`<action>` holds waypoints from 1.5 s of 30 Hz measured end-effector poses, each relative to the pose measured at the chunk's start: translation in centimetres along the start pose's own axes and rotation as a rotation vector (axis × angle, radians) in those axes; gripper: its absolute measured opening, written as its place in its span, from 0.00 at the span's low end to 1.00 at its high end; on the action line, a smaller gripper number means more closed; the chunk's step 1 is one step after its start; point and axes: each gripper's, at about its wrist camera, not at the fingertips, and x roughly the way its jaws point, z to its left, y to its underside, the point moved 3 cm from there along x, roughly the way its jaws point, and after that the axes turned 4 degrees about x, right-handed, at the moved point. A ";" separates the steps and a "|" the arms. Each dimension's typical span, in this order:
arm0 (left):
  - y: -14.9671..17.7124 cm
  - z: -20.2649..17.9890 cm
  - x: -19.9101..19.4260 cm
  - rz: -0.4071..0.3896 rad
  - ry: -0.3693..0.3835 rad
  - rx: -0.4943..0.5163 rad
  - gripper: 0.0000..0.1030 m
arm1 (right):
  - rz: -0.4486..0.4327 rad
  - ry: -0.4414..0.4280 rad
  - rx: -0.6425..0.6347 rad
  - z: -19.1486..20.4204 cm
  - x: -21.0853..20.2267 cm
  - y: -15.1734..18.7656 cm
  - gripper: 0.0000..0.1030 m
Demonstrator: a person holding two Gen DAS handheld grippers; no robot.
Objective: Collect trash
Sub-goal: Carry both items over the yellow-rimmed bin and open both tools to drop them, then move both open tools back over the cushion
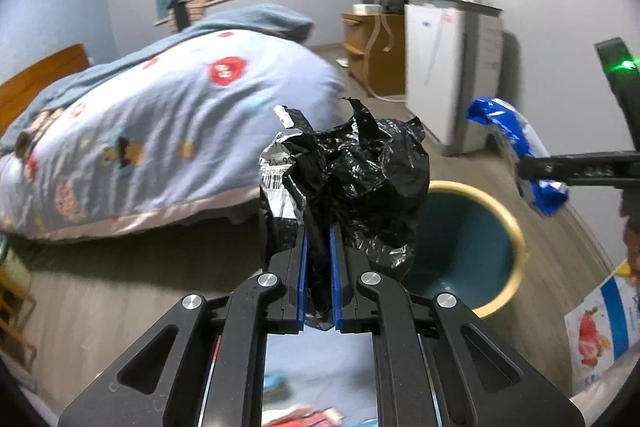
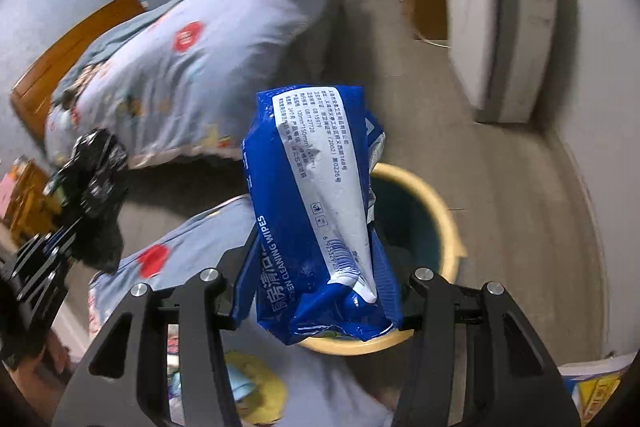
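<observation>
My left gripper (image 1: pixel 318 227) is shut on a crumpled black plastic bag (image 1: pixel 360 167) with a silver foil wrapper (image 1: pixel 276 171) bunched against it, held up left of the bin. It also shows at the left of the right wrist view (image 2: pixel 92 179). My right gripper (image 2: pixel 324 247) is shut on a blue and white cleaning wipes packet (image 2: pixel 316 195), held above the teal bin with a yellow rim (image 2: pixel 432 199). In the left wrist view the packet (image 1: pixel 516 151) hangs right of the bin (image 1: pixel 516 247).
A bed with a blue patterned quilt (image 1: pixel 140 147) lies to the left. A white appliance (image 1: pixel 448 75) and a wooden cabinet (image 1: pixel 372 47) stand along the far wall. A printed carton (image 1: pixel 604 323) sits at the right edge. Quilt fabric (image 2: pixel 192 267) lies below my grippers.
</observation>
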 end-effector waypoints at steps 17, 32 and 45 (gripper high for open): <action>1.4 -10.0 10.9 0.219 0.124 0.096 0.10 | 0.144 -0.002 0.228 -7.8 7.2 0.0 0.48; 2.1 -12.4 13.4 0.232 0.139 0.132 0.25 | 0.172 -0.043 0.224 -7.1 8.7 0.1 0.64; 1.5 -8.2 9.3 0.157 0.074 0.044 0.79 | 0.105 -0.041 0.231 -6.5 5.9 -1.1 0.94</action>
